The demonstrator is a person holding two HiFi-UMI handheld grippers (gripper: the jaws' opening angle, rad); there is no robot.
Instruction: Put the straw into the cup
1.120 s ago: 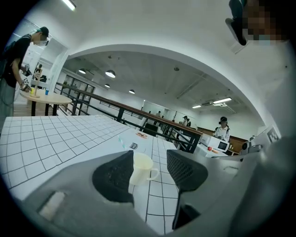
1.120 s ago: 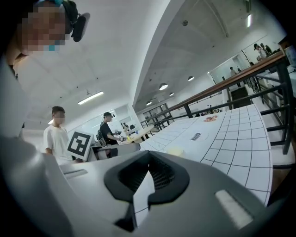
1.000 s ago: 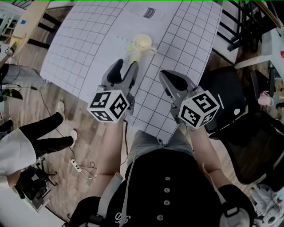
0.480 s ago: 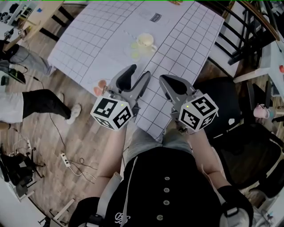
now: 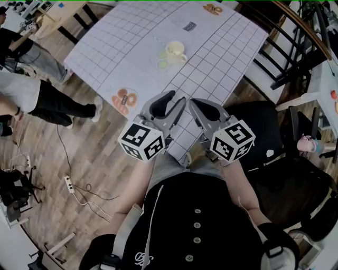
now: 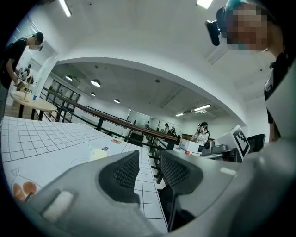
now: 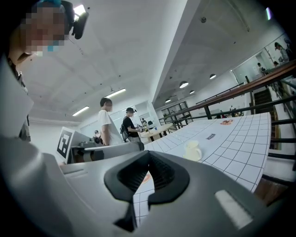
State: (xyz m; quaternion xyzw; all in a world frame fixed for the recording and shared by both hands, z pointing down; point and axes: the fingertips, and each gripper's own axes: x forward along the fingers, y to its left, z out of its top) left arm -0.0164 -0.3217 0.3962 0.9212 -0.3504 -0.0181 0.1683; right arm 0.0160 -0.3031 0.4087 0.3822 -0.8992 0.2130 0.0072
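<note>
A pale cup (image 5: pixel 174 51) stands on the grid-patterned table (image 5: pixel 127 37), well beyond both grippers. A thin clear straw (image 5: pixel 157 41) shows just left of it; I cannot tell whether it lies on the table or stands in the cup. The left gripper view shows the cup (image 6: pixel 97 153) and straw (image 6: pixel 87 142) far ahead. My left gripper (image 5: pixel 171 98) hovers over the table's near corner, open with nothing between its pads (image 6: pixel 124 171); its jaws have just been closing. My right gripper (image 5: pixel 196 103) is beside it, shut and empty, with the cup (image 7: pixel 193 150) distant.
Doughnut pictures (image 5: pixel 125 98) are printed on the table near its left edge and at its far end (image 5: pixel 213 8). A black office chair (image 5: pixel 280 137) stands to the right. People (image 5: pixel 37 97) stand at the left, and a power strip (image 5: pixel 70 184) lies on the wooden floor.
Both grippers have drawn back from the cup toward the table's near corner. The left jaws stand narrower than before. The right jaws look unchanged.
</note>
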